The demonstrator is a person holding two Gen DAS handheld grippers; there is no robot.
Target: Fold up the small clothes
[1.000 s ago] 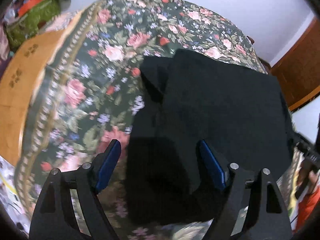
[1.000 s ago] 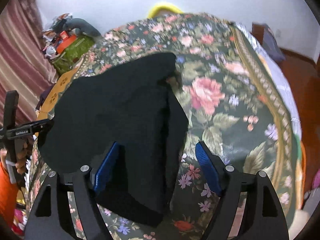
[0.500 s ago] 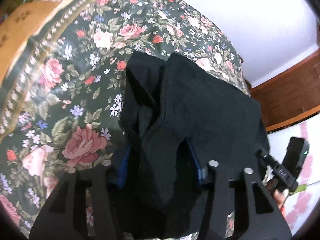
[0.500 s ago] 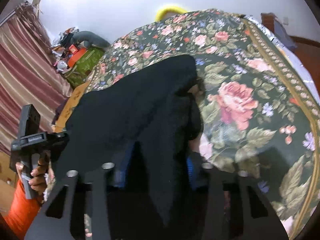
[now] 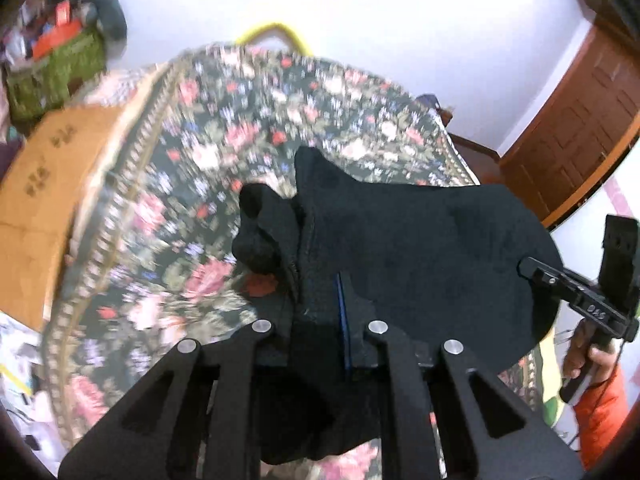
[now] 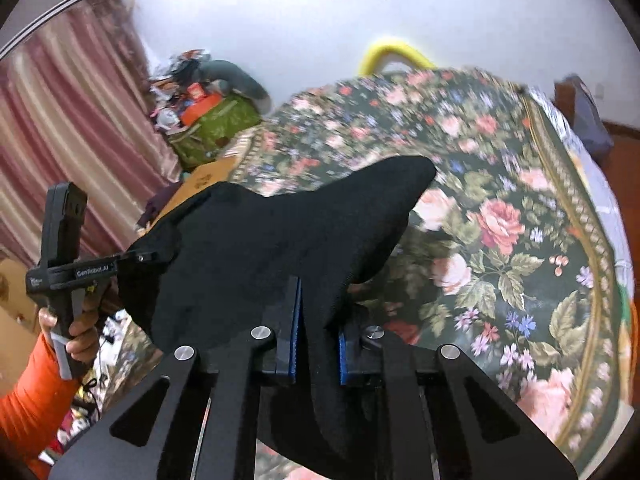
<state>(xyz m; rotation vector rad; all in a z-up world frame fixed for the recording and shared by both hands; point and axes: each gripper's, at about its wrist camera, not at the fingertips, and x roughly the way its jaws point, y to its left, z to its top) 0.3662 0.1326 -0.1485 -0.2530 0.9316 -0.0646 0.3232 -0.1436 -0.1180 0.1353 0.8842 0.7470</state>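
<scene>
A black garment hangs stretched between my two grippers above the floral bedspread. My left gripper is shut on its near left corner, with a bunched sleeve drooping to the left. My right gripper is shut on the near right corner of the same black garment. The right gripper also shows at the right edge of the left wrist view. The left gripper also shows in the right wrist view, with cloth draped over its tips.
A cardboard box lies along the bed's left side. A green bag with clutter and a pink curtain stand beyond it. A yellow hoop is behind the bed. A wooden door is at right.
Both grippers closed on the garment's near corners and lifted it off the bedspread. The cloth now hangs taut between them, and both views have tilted up toward the wall.
</scene>
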